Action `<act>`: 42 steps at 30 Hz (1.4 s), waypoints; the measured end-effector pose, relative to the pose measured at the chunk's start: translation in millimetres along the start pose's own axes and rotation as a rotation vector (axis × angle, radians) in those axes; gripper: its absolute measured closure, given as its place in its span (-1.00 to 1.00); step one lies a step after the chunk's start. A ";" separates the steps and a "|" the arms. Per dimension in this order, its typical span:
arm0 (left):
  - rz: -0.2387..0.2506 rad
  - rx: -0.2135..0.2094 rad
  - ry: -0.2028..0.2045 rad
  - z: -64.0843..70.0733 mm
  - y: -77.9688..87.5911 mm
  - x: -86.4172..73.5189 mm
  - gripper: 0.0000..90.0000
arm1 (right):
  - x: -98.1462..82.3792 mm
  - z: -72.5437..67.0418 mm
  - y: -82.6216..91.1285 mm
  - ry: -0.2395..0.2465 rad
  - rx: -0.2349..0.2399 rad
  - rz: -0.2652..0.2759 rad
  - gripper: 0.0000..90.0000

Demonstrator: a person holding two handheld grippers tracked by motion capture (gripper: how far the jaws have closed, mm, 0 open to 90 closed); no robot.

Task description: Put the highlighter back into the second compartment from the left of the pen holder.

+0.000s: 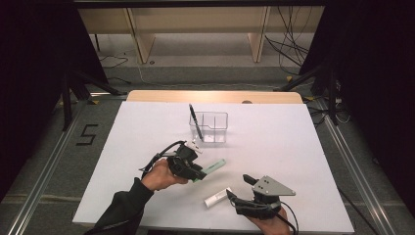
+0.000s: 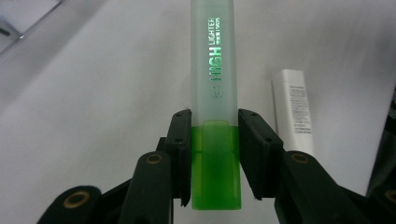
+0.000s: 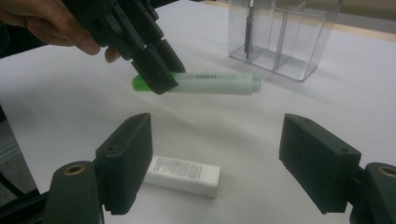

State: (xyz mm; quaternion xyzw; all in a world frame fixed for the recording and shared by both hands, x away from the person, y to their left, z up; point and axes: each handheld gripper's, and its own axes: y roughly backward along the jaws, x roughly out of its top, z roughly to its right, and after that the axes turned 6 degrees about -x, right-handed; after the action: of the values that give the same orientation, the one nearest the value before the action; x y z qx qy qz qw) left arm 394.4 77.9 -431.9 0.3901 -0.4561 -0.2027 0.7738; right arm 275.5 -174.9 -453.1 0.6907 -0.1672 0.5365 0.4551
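A green highlighter [image 1: 214,167] with a frosted cap is held level, a little above the white table. My left gripper [image 1: 198,175] is shut on its green end. In the left gripper view the pads [image 2: 183,140] press both sides of the highlighter [image 2: 214,88]. The right gripper view shows the same highlighter [image 3: 215,84] in the left gripper [image 3: 156,77]. A small white labelled box [image 1: 217,198] lies flat near the front edge. My right gripper [image 1: 238,187] sits just right of it, open, with nothing between its fingers [image 3: 126,158]. That box [image 3: 184,175] lies by its left finger.
A clear plastic organiser [image 1: 215,128] stands at the table's middle, with a black pen [image 1: 195,121] upright in its left compartment. The white table sheet [image 1: 274,147] ends at a wooden strip at the back. Dark floor, rails and cables surround the table.
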 end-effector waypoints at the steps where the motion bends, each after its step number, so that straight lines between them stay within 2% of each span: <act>1: -0.002 -0.006 -0.005 2.1 -0.7 0.6 0.47 | 0.9 -1.9 0.5 0.013 -0.005 0.003 -0.41; 11: -0.052 -0.055 -0.065 19.1 -8.5 4.5 0.47 | 7.4 -16.7 6.0 0.149 -0.049 0.042 -0.43; 18: -0.107 -0.080 -0.116 32.3 -12.8 7.1 0.47 | 5.7 -32.2 2.8 0.302 -0.072 0.016 -0.41; 25: -0.131 -0.103 -0.155 43.5 -16.1 9.0 0.47 | 2.7 -46.3 0.1 0.433 -0.093 0.007 -0.37; 32: -0.133 -0.113 -0.168 49.8 -13.1 10.6 0.47 | -2.6 -56.4 -3.8 0.559 -0.126 -0.018 -0.31; 39: -0.142 -0.129 -0.179 54.4 -12.8 11.5 0.47 | -8.4 -64.8 -7.1 0.688 -0.180 -0.033 -0.20; 42: -0.148 -0.123 -0.189 56.9 -12.2 12.3 0.47 | -11.7 -69.6 -8.8 0.750 -0.214 -0.045 -0.17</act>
State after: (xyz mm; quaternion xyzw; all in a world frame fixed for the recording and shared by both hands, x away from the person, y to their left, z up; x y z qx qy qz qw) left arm 352.0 38.4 -418.9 0.3535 -0.4836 -0.3226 0.7329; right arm 236.5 -117.0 -466.8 0.3987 -0.0288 0.7212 0.5658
